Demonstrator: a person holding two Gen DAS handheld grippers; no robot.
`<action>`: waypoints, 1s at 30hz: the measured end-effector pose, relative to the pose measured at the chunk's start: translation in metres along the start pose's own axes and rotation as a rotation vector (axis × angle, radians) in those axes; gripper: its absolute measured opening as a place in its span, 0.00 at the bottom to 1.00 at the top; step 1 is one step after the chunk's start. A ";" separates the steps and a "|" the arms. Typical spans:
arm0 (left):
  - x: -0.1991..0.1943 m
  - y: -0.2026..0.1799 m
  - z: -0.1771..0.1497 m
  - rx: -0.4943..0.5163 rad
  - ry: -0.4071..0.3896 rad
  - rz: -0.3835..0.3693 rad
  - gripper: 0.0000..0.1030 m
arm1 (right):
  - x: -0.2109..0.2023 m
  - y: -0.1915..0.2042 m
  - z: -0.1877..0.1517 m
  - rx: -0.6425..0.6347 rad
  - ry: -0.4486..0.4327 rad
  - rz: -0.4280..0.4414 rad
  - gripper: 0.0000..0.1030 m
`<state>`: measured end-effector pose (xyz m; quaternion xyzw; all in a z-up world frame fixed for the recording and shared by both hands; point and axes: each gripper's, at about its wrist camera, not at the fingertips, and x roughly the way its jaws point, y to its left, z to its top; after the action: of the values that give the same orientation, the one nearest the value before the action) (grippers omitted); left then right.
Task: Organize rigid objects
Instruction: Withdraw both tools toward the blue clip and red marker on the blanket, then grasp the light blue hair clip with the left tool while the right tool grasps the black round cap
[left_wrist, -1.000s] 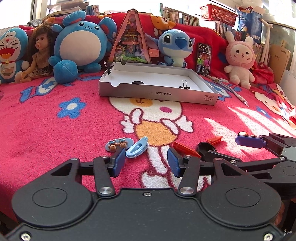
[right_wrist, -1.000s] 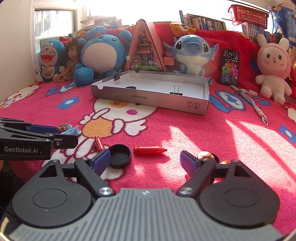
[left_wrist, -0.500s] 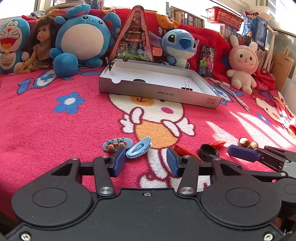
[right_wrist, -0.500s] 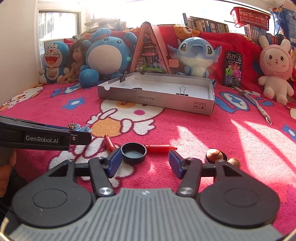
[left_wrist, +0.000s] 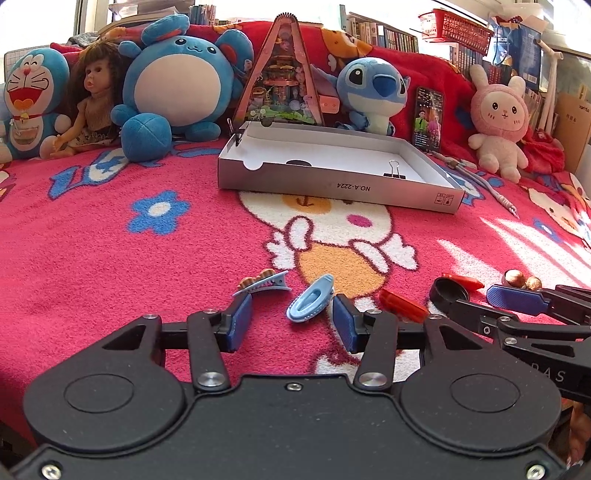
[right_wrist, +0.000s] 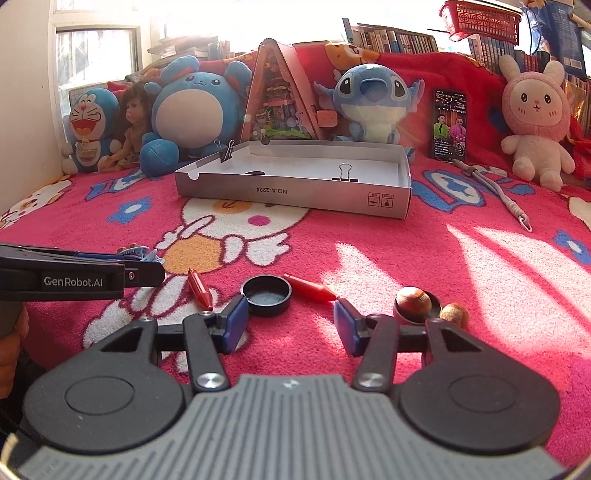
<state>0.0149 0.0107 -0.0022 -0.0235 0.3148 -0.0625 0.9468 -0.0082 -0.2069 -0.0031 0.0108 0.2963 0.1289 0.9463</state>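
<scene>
- A wide stretch of bare pink blanket (left_wrist: 110, 258) lies open between the small items near the grippers and the shallow cardboard box (left_wrist: 332, 188) further back.
- A blue hair clip (left_wrist: 310, 299) sits just ahead of the left gripper (left_wrist: 291, 323), between its spread fingers.
- A black cap (right_wrist: 266, 295) and a red crayon (right_wrist: 310, 290) lie in front of the right gripper (right_wrist: 290, 321).
- Stuffed toys (left_wrist: 177, 85) line the blanket's far edge behind the box.

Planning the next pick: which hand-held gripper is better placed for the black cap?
Right hand-held gripper: open, the black cap just ahead of its fingers. The left faces the blue clip.
</scene>
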 end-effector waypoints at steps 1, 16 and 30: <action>0.000 0.002 -0.001 0.003 -0.001 0.007 0.47 | 0.000 0.000 0.000 -0.002 -0.001 0.001 0.59; -0.013 0.007 0.000 -0.058 0.012 0.009 0.49 | 0.006 0.013 0.002 -0.017 -0.008 0.034 0.57; 0.010 -0.004 0.008 -0.099 -0.001 0.014 0.49 | 0.011 0.012 0.003 0.013 -0.012 0.031 0.53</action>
<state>0.0274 0.0049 -0.0017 -0.0680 0.3170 -0.0400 0.9451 -0.0006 -0.1925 -0.0059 0.0225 0.2912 0.1415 0.9459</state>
